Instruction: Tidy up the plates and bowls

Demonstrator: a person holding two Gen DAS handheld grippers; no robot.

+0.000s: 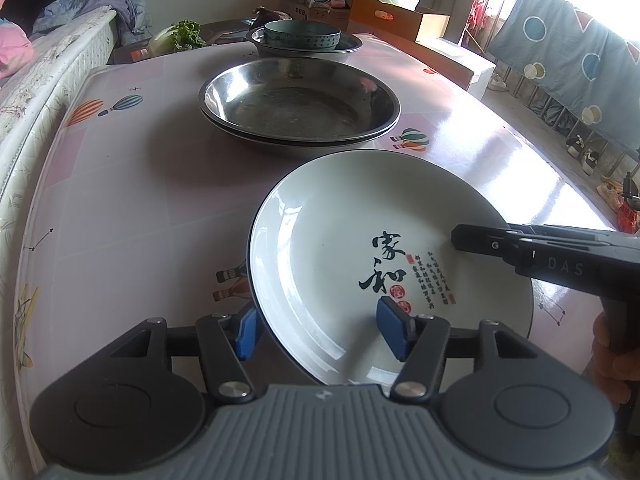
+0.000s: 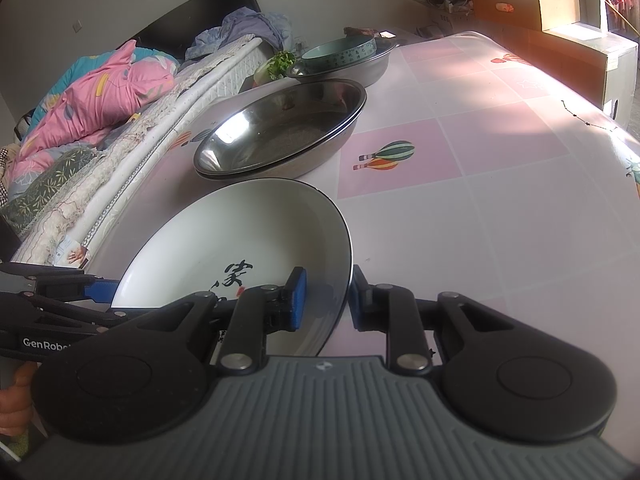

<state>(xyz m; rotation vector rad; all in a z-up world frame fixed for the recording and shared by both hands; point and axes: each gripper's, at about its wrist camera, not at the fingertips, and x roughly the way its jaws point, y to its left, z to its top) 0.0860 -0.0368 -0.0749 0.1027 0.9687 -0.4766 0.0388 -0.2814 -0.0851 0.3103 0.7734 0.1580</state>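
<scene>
White calligraphy plate [image 1: 360, 248]: tilted above the surface [image 1: 120, 200], near edge. Left claw [image 1: 322, 330] spread wide astride its rim; right claw [image 2: 326, 298] likewise, not clamped. Stacked steel plates [image 1: 300, 108] beyond; teal bowl [image 1: 302, 36] in steel basin [image 1: 348, 50], far edge.

White plate [image 2: 224, 236] tilted, rim straddled by right gripper [image 2: 326, 300], jaws close on either side. Left gripper [image 2: 98, 290] at 9 o'clock, at plate's other edge. Steel pans [image 2: 280, 128] stacked at 12 o'clock on table [image 2: 500, 200]; beyond, teal bowl [image 2: 340, 54] inside steel basin [image 2: 362, 70].
</scene>
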